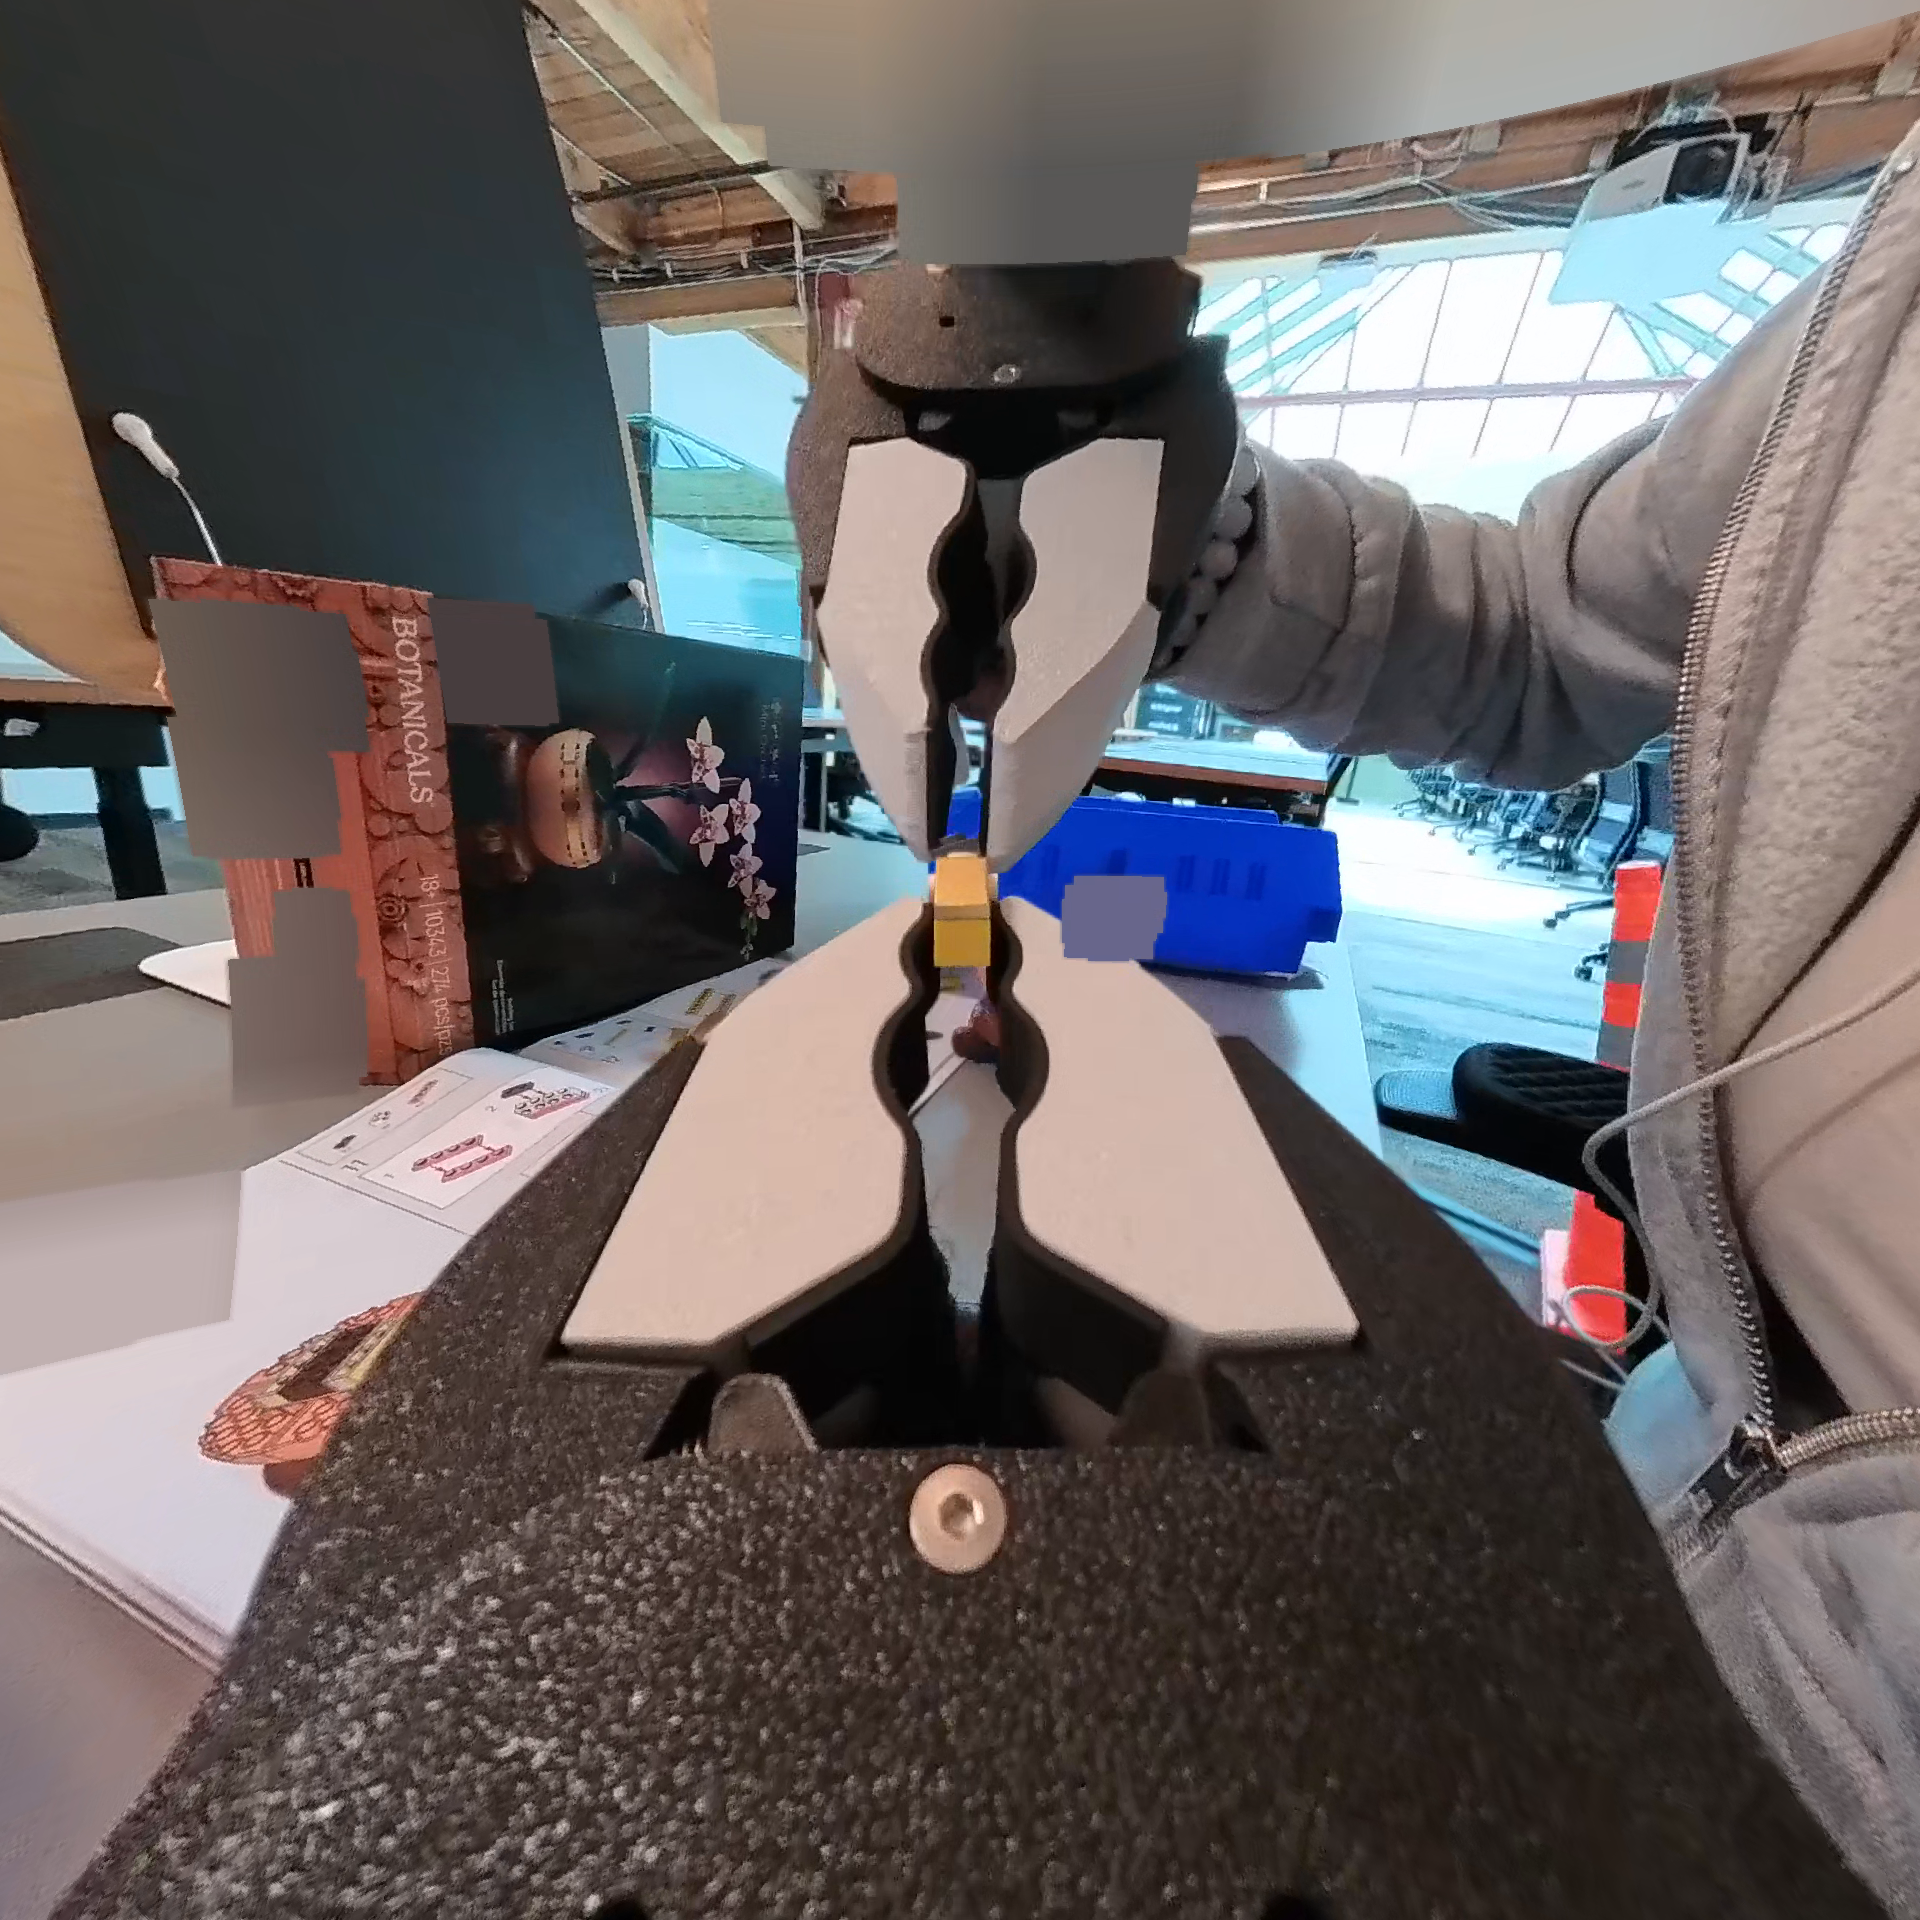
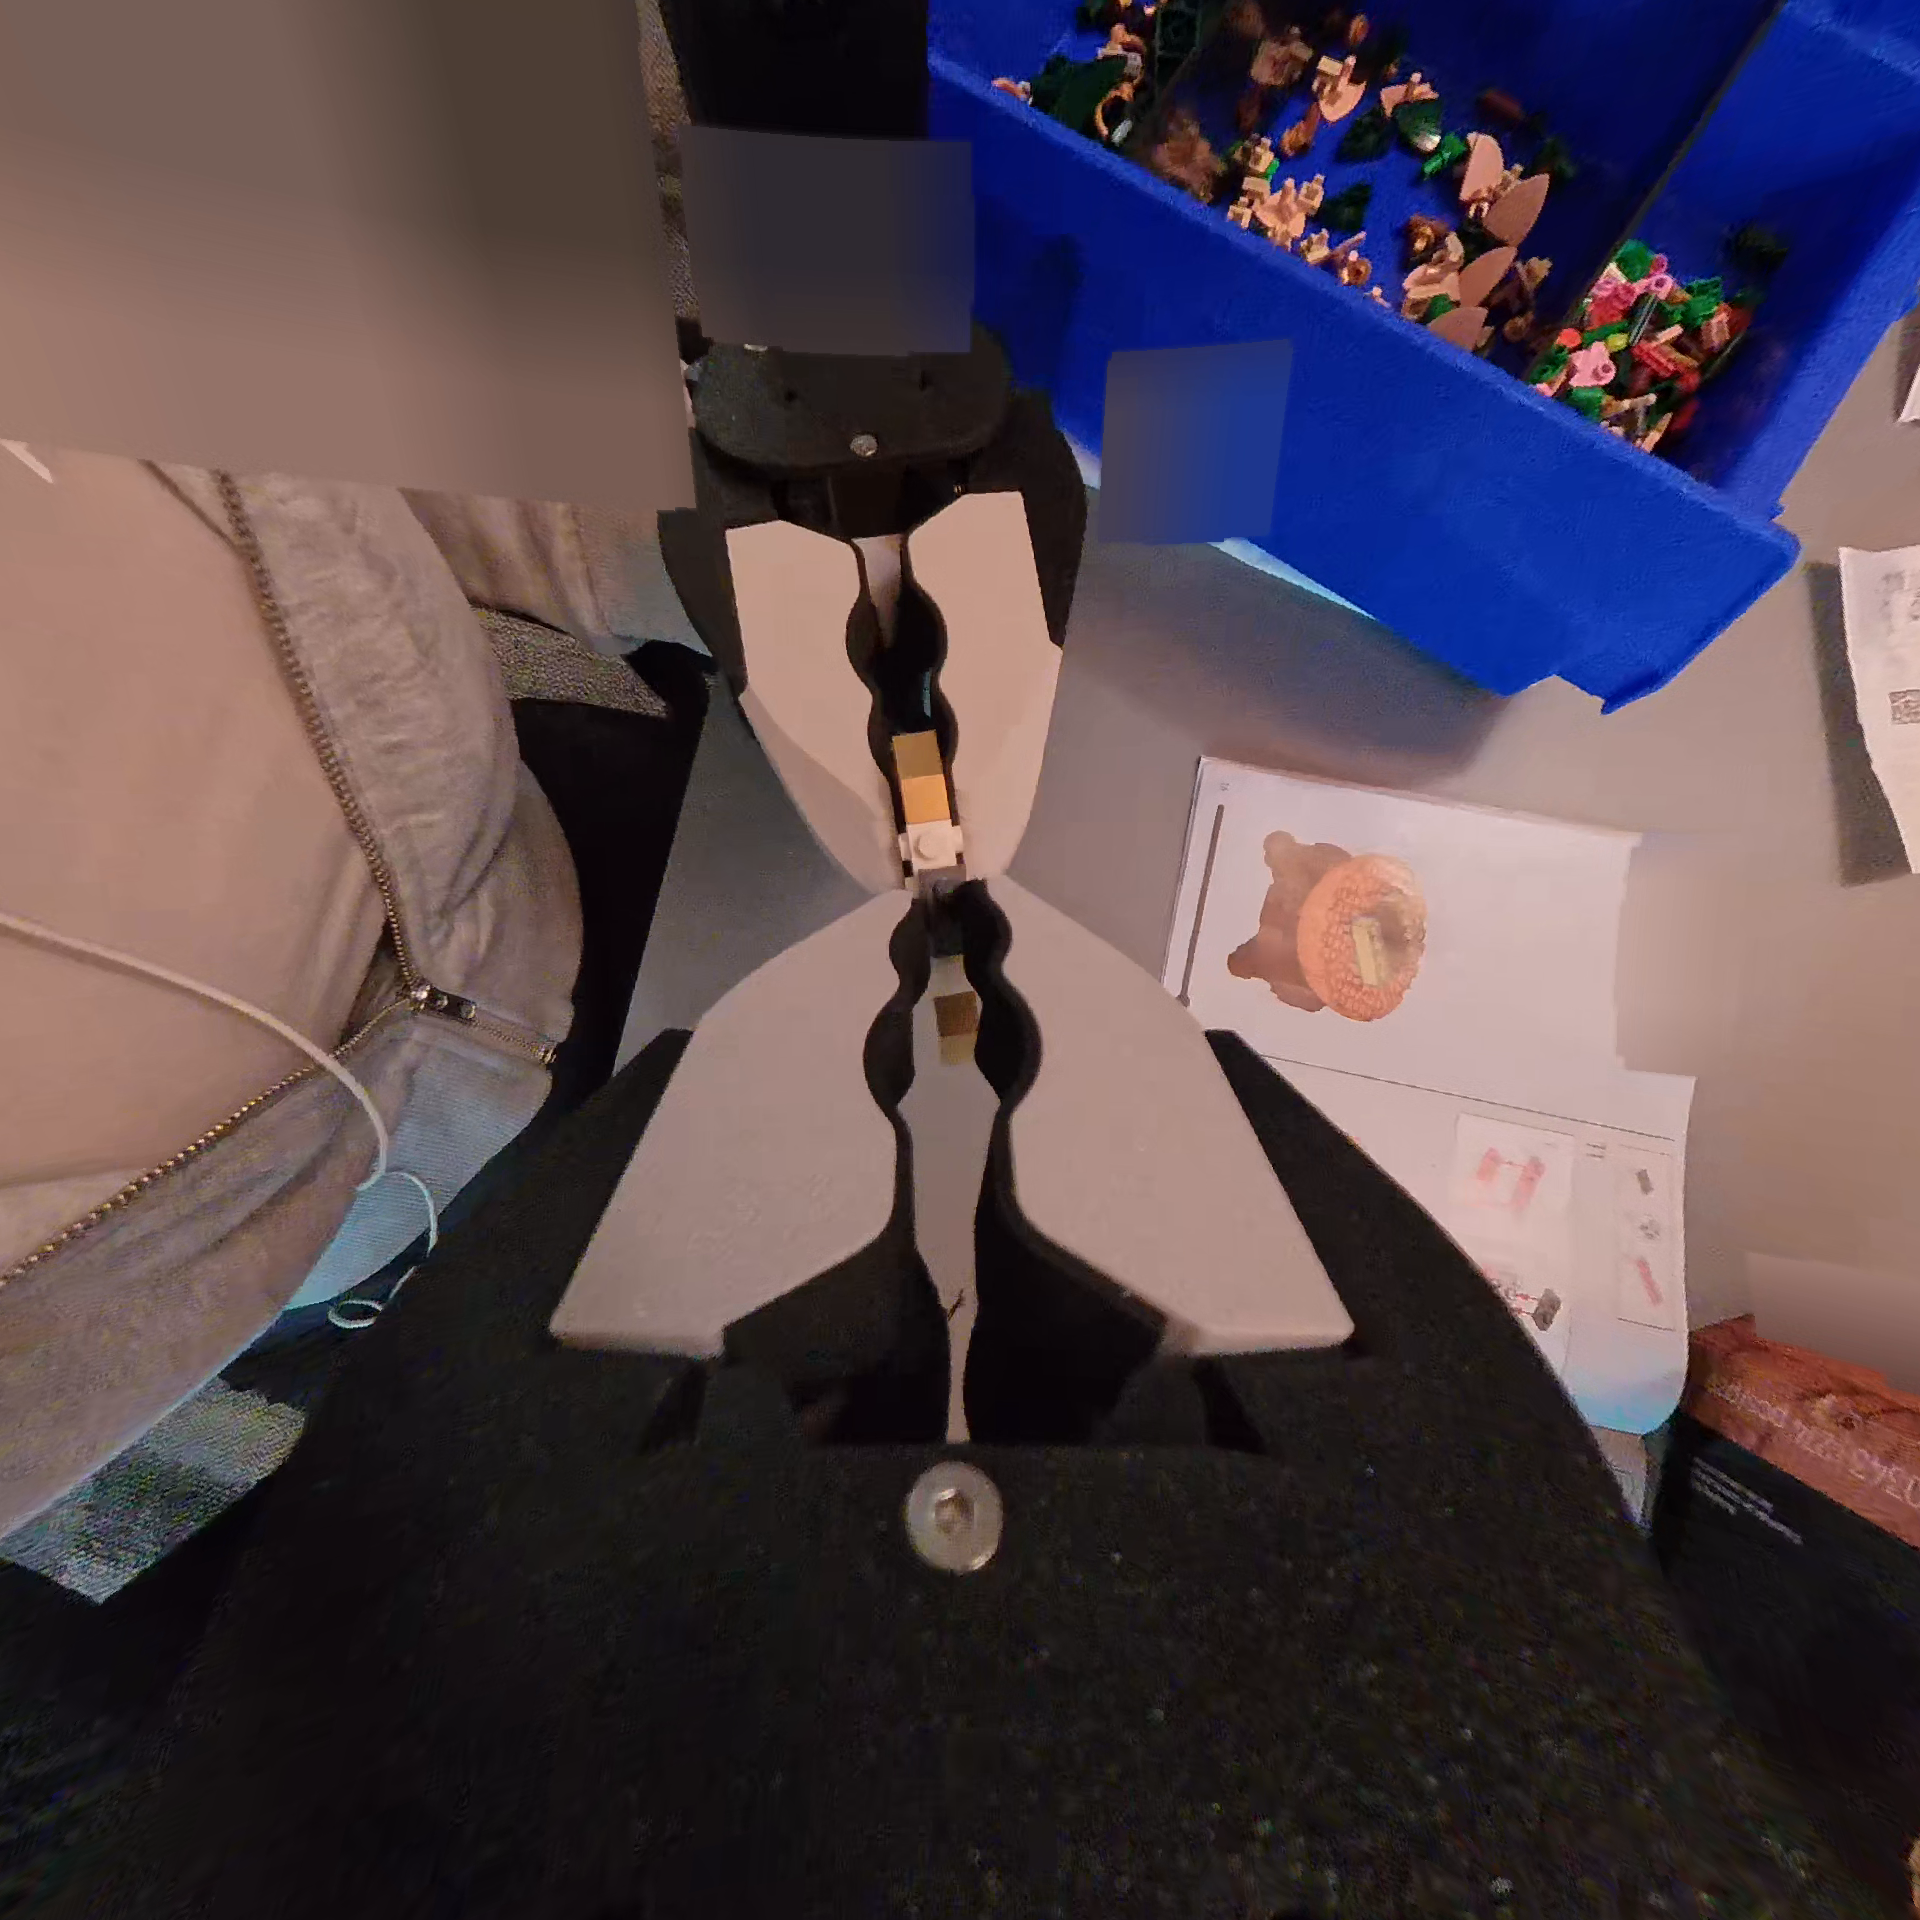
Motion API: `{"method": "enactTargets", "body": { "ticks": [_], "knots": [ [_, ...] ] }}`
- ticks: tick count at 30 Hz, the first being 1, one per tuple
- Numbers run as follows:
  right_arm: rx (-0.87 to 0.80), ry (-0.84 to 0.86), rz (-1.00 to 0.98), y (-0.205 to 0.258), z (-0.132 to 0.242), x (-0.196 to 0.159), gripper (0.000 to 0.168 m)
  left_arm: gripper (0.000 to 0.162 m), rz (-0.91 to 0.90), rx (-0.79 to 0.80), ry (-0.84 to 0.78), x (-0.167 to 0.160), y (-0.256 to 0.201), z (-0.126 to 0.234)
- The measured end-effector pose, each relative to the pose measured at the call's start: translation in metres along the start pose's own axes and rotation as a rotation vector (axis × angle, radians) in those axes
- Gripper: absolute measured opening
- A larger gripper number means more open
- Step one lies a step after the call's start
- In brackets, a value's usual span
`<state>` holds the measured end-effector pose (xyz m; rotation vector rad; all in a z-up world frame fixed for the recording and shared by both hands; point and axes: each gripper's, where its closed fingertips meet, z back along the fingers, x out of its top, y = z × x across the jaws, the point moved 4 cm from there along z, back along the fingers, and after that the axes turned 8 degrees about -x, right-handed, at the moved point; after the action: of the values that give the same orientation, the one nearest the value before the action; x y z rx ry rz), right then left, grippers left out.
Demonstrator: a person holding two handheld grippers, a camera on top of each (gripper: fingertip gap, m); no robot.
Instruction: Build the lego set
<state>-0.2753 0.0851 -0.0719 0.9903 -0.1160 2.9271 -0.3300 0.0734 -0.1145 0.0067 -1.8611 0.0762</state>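
1. Midair, the left gripper (image 1: pixel 961 925) is clamped on a yellow brick (image 1: pixel 961 920), its fingers pinching the brick by the sides.
2. Opposite, tip to tip with it, the right gripper (image 1: pixel 961 847) points back toward the left one; its fingertips meet the brick's top end.
3. Seen from the right wrist view, the right gripper (image 2: pixel 940 899) is closed on a small dark piece (image 2: pixel 943 914) at its tips (too small to make out its shape), and that piece sits against a white plate (image 2: pixel 932 844) on the end of the brick (image 2: pixel 923 781) held by the left gripper (image 2: pixel 932 831).
4. Both grippers hang above the worktop (image 2: pixel 1299 665), in front of a person in a grey zipped hoodie (image 1: pixel 1766 831).
5. Toward the worktop's far edge stands a blue bin (image 2: pixel 1455 499) with loose pieces (image 2: pixel 1455 208) in two compartments: brown, tan and green in one, pink, red and green in the other.
6. Beside the bin an open instruction booklet (image 2: pixel 1507 935) lies flat.
7. At the worktop's left side the set's box (image 1: pixel 520 821) stands upright behind the booklet (image 1: pixel 457 1132).
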Motion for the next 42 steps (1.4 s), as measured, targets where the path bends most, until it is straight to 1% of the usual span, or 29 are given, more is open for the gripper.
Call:
{"method": "enactTargets", "body": {
  "ticks": [4, 9, 12, 14, 17, 19, 23, 30, 35, 42],
  "knots": [
    [-0.02, 0.001, 0.003, -0.002, 0.0, -0.001, 0.006, 0.007, 0.016, 0.01, 0.004, -0.001, 0.001, -0.001],
    [-0.184, 0.018, 0.089, -0.004, -0.002, 0.004, 0.006, 0.007, 0.104, 0.052, -0.044, 0.001, 0.007, 0.001],
    [-0.205, 0.03, 0.08, -0.005, -0.003, 0.003, 0.007, 0.007, 0.11, 0.063, -0.036, 0.0, 0.009, 0.002],
    [-0.219, 0.024, 0.082, -0.005, -0.003, 0.004, 0.006, 0.007, 0.146, 0.065, -0.056, 0.001, 0.01, 0.003],
    [-0.312, 0.046, 0.153, -0.005, -0.005, 0.006, 0.007, 0.007, 0.18, 0.088, -0.067, 0.0, 0.013, 0.004],
    [-0.342, 0.047, 0.17, -0.006, -0.007, 0.007, 0.006, 0.007, 0.195, 0.097, -0.07, 0.0, 0.015, 0.006],
    [-0.337, 0.022, 0.16, -0.006, -0.006, 0.011, 0.006, 0.007, 0.212, 0.092, -0.105, 0.003, 0.016, 0.008],
    [-0.27, 0.03, 0.137, -0.003, -0.005, 0.009, 0.006, 0.007, 0.127, 0.077, -0.066, 0.002, 0.012, 0.007],
    [-0.288, 0.072, 0.156, -0.002, -0.004, 0.004, 0.007, 0.007, 0.119, 0.089, -0.015, -0.002, 0.011, 0.004],
    [-0.221, 0.014, 0.065, -0.002, 0.001, 0.01, 0.007, 0.007, 0.116, 0.064, -0.079, 0.005, 0.008, 0.003]
  ]
}}
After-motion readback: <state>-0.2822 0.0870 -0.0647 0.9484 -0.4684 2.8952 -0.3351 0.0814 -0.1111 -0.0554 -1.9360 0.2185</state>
